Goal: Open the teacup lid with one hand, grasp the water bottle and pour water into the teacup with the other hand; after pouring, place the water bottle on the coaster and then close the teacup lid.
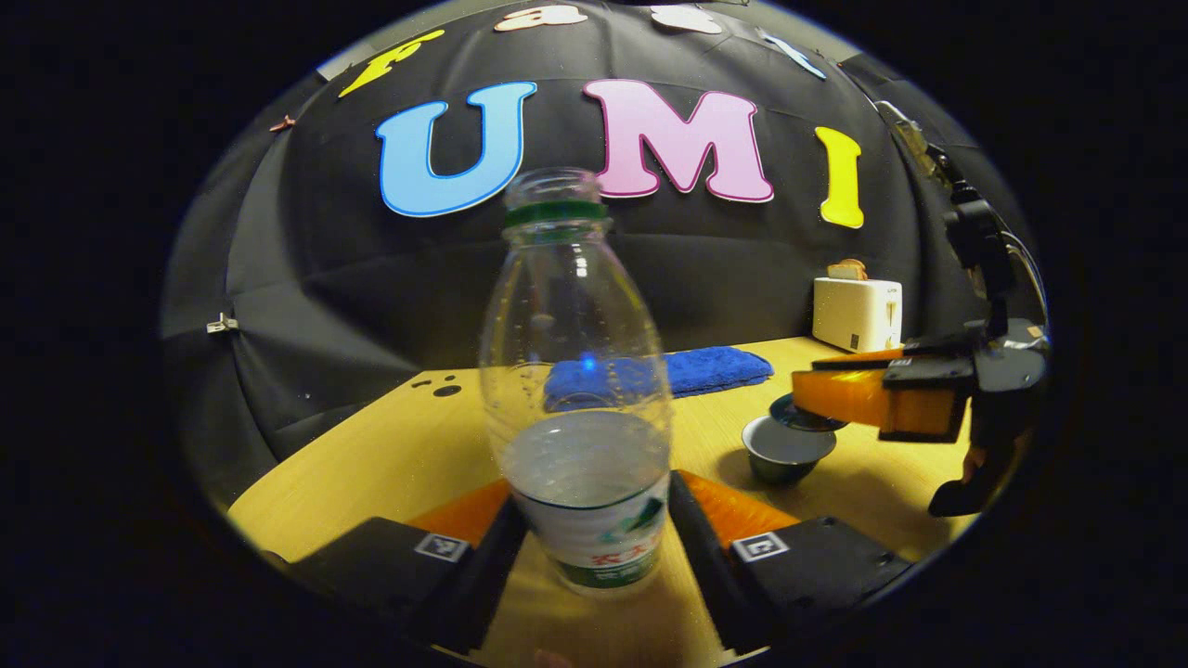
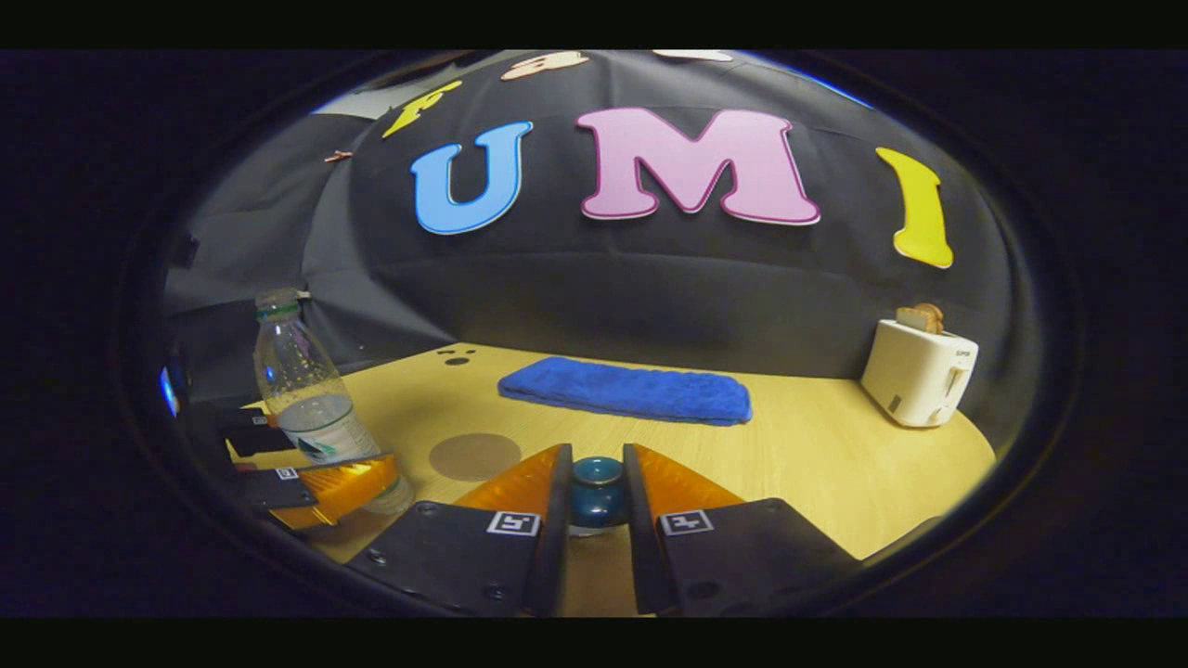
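A clear water bottle [image 1: 580, 371] with a green neck ring and about a third of water stands upright between my left gripper's [image 1: 592, 494] fingers, which press on its labelled lower part. To the right, a small dark teacup [image 1: 785, 452] sits uncovered on the table. Its dark teal lid [image 1: 806, 417] hangs just above the cup's far rim, held by my right gripper [image 1: 806, 397]. In the right gripper view, that gripper [image 2: 596, 468] is shut on the lid's round knob [image 2: 596, 492]. The bottle [image 2: 304, 385] and left gripper [image 2: 325, 490] are at the left, next to a round brown coaster [image 2: 474, 456].
A folded blue towel [image 2: 626, 390] lies across the back of the wooden table [image 2: 835, 464]. A white toaster [image 2: 919, 371] with bread in it stands at the back right. The towel [image 1: 715, 368] and toaster [image 1: 856, 313] are also in the left gripper view.
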{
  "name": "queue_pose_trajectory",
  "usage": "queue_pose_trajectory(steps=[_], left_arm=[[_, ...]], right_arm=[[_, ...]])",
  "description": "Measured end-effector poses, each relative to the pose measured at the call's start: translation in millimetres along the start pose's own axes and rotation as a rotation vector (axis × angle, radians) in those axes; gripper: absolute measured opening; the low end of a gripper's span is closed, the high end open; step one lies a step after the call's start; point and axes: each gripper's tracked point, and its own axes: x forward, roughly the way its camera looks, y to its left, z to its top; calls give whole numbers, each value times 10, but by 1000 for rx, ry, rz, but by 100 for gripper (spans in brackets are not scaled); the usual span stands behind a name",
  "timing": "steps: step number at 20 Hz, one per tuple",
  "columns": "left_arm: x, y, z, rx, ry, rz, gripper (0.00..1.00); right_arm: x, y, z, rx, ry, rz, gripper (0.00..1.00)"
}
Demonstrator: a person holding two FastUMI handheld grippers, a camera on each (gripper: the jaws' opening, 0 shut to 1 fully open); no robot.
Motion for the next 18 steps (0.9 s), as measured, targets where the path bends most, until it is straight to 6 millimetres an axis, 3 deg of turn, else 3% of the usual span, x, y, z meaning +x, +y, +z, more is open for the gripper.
queue_pose_trajectory(steps=[1,3,8,10,11,13,15,16,18], left_arm=[[-27,7,12,-1,7,3,79],[-53,59,13,39,27,25,77],[62,308,258,390,34,80,75],[162,298,350,546,38,74,75],[208,281,369,616,43,70,75],[314,289,412,740,59,64,75],[413,281,517,853,65,72,75],[421,305,536,904,63,84,75],[442,319,563,995,57,101,75]], right_arm=[[-41,-46,47,-5,-10,-10,32],[-139,-161,114,-11,-22,-32,32],[-372,-486,181,-15,-40,-86,27],[-450,-599,173,-14,-45,-103,36],[-493,-648,158,-13,-44,-111,27],[-575,-748,145,-15,-46,-129,37],[-650,-838,127,-24,-49,-146,27],[-686,-880,117,-30,-48,-153,32],[-742,-932,110,-40,-48,-160,27]])
